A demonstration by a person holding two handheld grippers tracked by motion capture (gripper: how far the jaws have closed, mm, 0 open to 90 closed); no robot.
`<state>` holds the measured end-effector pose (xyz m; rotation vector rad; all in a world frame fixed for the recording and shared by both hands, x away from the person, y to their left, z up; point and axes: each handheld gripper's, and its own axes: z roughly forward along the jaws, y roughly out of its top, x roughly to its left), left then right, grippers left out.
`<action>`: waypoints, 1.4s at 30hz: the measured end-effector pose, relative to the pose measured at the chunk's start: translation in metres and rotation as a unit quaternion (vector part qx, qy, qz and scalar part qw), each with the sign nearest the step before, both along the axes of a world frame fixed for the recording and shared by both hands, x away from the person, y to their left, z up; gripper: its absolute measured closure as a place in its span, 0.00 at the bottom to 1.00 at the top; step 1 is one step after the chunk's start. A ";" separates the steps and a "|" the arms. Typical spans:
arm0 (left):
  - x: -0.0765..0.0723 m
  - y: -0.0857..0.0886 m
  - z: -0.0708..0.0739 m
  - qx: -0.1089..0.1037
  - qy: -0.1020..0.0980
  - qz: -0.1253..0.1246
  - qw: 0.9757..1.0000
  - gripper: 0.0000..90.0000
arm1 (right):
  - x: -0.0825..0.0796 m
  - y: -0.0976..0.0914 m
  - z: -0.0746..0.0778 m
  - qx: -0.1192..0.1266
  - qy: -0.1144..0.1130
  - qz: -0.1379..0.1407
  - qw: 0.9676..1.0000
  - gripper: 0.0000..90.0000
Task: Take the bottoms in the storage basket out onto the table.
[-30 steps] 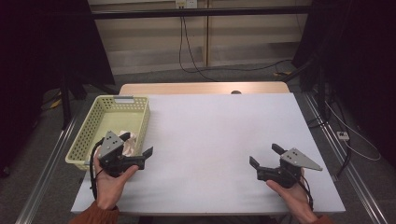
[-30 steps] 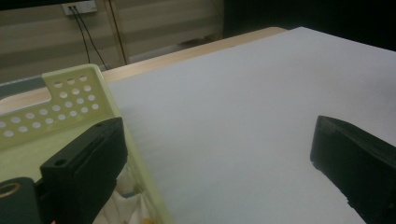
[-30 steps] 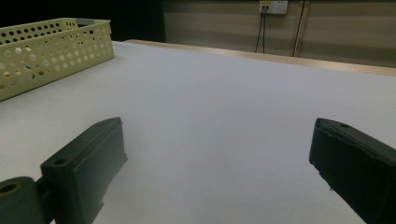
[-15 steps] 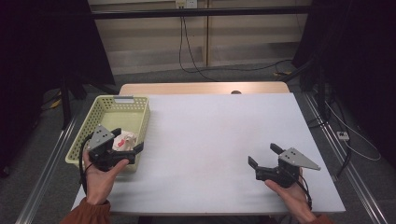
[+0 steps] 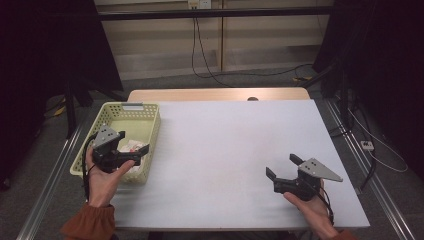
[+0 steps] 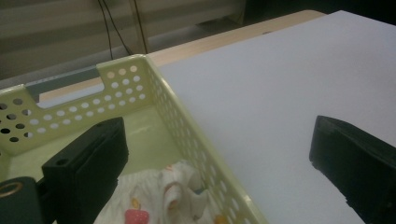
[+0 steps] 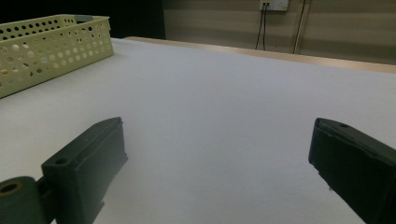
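Note:
A pale yellow perforated basket [image 5: 150, 125] stands at the table's left edge, and the left gripper view shows its wall [image 6: 187, 126]. Inside it lies a crumpled white cloth with small coloured prints [image 5: 131, 145] [image 6: 168, 196]. My left gripper [image 5: 134, 154] [image 6: 219, 168] hovers over the basket's near right part, open, one jaw above the cloth and the other over the table. Low over the table at the near right, my right gripper [image 5: 281, 165] [image 7: 219, 172] is open with nothing between its jaws.
The white tabletop [image 5: 235, 145] stretches between the two grippers. A wooden strip [image 5: 215, 94] runs along its far edge. Cables [image 5: 205, 60] hang on the wall behind. The basket [image 7: 51, 46] stands far left in the right gripper view.
My left gripper has moved left and away from the person, from the table beside the basket to above the basket's near right part. The right gripper has barely moved.

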<state>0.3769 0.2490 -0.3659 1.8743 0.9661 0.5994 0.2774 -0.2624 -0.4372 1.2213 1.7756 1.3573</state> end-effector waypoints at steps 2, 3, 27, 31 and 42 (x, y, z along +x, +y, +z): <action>0.003 0.002 0.000 0.003 0.004 0.001 1.000 0.05 | 0.000 0.000 0.000 0.001 0.001 -0.001 1.000 0.04; 0.004 0.003 0.000 0.005 0.007 0.001 1.000 0.05 | -0.001 0.000 0.001 0.002 0.000 -0.002 1.000 0.04; 0.040 0.011 -0.004 0.077 0.059 0.036 0.995 0.07 | -0.002 0.007 0.003 -0.005 -0.003 0.008 1.000 0.04; 0.050 0.011 -0.008 0.075 0.080 0.040 0.993 0.07 | -0.003 0.006 0.003 -0.004 -0.003 0.007 1.000 0.04; 0.071 0.013 -0.022 0.096 0.124 0.071 0.985 0.07 | -0.002 0.007 0.003 -0.008 -0.004 0.007 1.000 0.05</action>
